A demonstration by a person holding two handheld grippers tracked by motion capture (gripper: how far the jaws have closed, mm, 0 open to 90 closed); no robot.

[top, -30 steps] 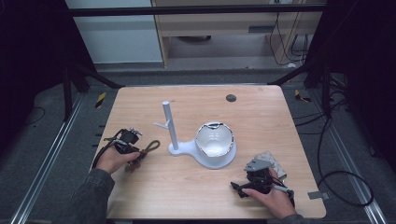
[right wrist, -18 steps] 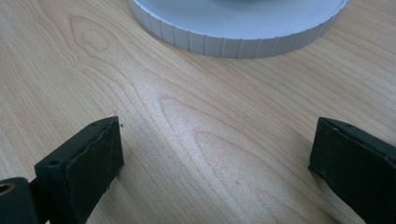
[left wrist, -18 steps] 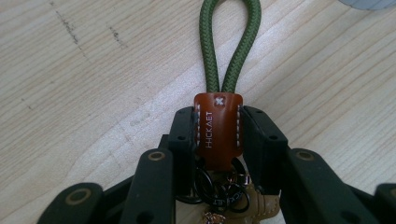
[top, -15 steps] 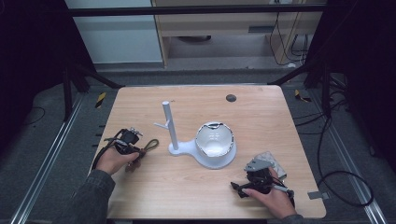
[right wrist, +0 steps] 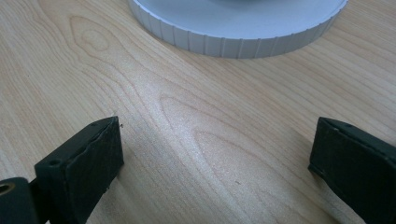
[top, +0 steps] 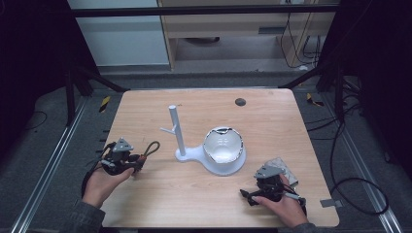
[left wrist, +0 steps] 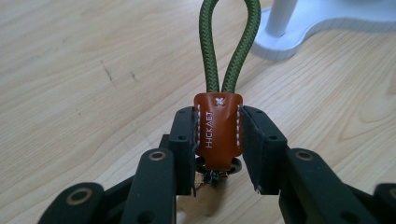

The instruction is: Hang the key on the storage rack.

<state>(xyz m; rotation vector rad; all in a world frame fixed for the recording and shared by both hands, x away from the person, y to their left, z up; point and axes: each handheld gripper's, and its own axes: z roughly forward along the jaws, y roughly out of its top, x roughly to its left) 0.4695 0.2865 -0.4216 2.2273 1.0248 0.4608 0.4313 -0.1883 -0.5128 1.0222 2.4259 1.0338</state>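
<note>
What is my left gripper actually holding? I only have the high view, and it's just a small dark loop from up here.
Observer: The left gripper is shut on a brown leather tab with white stitching; a green braided cord loop rises from it.
Operator: Are both jaws on it?
Observer: Yes, one pad presses each side of the tab.
Operator: And the right gripper?
Observer: The right gripper is open, bare wood between its jaws, facing the ribbed rim of the white round base.

A pale wooden surface [top: 272, 121] stands on dark grey floor [top: 43, 126]; behind it, a wooden cabinet [top: 228, 24] and black cables [top: 350, 184].
</note>
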